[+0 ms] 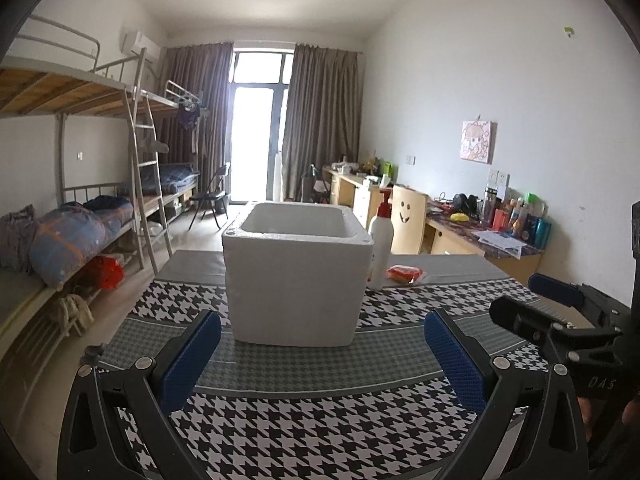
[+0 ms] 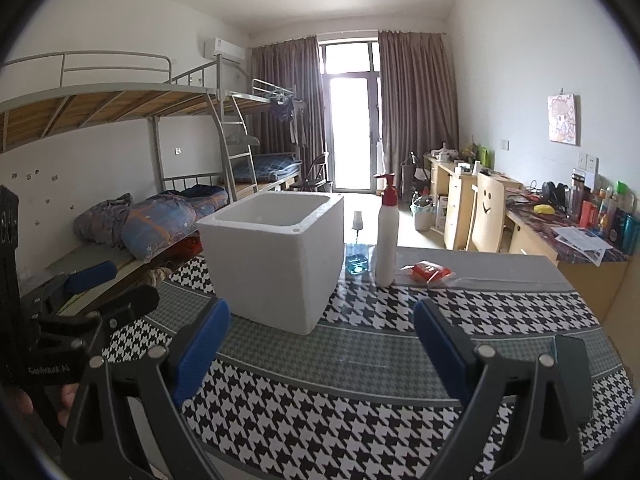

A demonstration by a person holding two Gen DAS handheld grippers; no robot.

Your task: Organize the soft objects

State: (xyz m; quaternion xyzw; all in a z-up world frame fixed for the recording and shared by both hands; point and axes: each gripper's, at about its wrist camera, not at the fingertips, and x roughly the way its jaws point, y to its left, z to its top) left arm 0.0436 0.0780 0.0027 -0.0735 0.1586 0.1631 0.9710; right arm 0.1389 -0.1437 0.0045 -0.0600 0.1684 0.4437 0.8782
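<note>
Down at the bottom of the left wrist view, the left gripper [image 1: 322, 354] is low over the tabletop [image 1: 320, 420] with its jaws spread wide and nothing between them. The right gripper [image 2: 322, 344] sits the same way at the bottom of the right wrist view, jaws spread wide and holding nothing. Both point level and straight ahead, side by side, close to the checked cloth. A bit of a hand [image 2: 68, 396] shows at the lower left of the right view. Next, in the middle of both views, stands a white foam box [image 1: 296, 280] with its top open. Only the upper part of its inside walls shows, so I cannot tell if anything lies in the bottom. Just right of the box stands a white pump bottle [image 2: 387, 236] with a red top. Right of that, toward the far edge, lies a small red soft pack [image 2: 430, 270] in clear wrap, flat on the tabletop and outside the box. A little glass bottle [image 2: 357, 258] with blue liquid stands behind the box. I think the soft pack is the thing to tidy, and the box looks like its home. So this could be a stop between pickups. The next move needs a reach past the pump bottle without bumping it, and a gentle squeeze, because the pack is squishy.
</note>
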